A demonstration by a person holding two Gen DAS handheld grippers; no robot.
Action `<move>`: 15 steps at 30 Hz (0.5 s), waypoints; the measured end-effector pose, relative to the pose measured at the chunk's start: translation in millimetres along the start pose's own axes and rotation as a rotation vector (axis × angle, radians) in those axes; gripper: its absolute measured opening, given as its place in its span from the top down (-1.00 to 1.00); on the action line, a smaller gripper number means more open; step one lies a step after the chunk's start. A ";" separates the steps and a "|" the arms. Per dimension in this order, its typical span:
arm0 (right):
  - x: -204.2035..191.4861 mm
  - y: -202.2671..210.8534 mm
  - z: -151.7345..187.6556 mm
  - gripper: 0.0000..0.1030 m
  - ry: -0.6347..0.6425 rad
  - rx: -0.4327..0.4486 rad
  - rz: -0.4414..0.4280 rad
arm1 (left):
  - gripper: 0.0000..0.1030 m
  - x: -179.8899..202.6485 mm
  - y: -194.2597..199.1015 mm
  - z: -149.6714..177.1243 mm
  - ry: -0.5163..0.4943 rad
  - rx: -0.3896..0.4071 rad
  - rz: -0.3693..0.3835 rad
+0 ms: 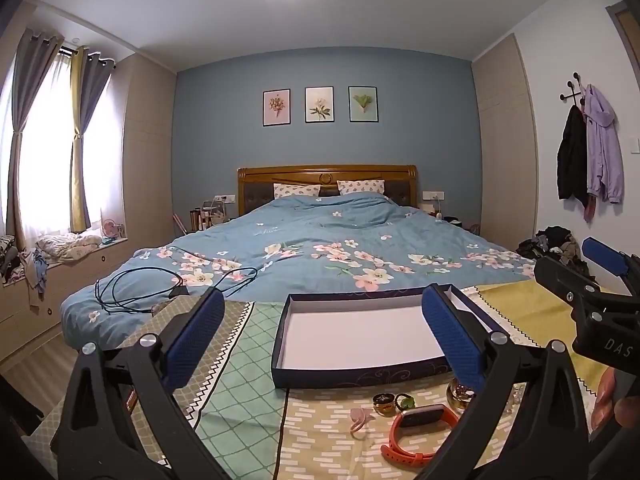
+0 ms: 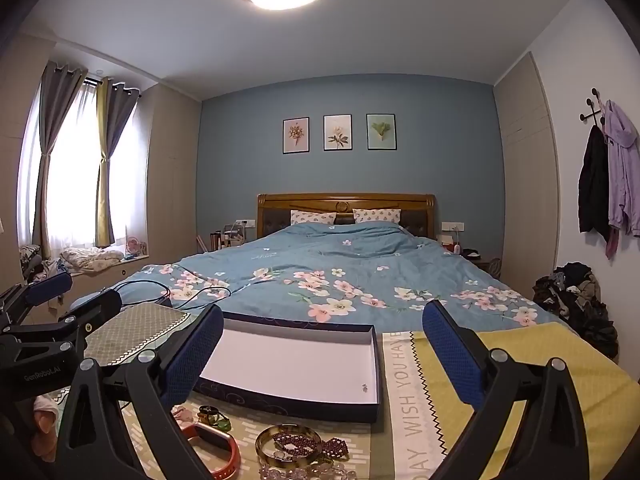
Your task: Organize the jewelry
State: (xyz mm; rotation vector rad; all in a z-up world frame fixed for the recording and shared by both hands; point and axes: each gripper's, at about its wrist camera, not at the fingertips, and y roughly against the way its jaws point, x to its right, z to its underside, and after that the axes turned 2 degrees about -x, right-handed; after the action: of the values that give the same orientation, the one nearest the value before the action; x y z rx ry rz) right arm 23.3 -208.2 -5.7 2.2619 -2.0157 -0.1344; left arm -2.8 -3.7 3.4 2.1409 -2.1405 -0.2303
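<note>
I hold both claws, left claw point(image 1: 324, 332) and right claw point(image 2: 322, 352), spread and empty, the box point(image 2: 372, 360) just ahead (awaiting the jewelry point(image 2: 296, 446) lying below them).

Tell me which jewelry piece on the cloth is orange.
The orange wristband, lying in front of the blue box. The rings beside it are gold and green, the bangle gold, the beads dark red.
</note>
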 end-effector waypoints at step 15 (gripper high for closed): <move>-2.1 0.6 1.7 -0.87 0.005 -0.006 -0.010 | -0.89 0.5 0.6 -0.3 -0.002 0.003 -0.004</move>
State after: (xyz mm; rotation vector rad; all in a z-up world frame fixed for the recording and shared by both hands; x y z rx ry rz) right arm 22.3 -206.2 -7.3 2.2664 -1.9994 -0.1362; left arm -3.3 -4.2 3.9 2.1481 -2.1390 -0.2294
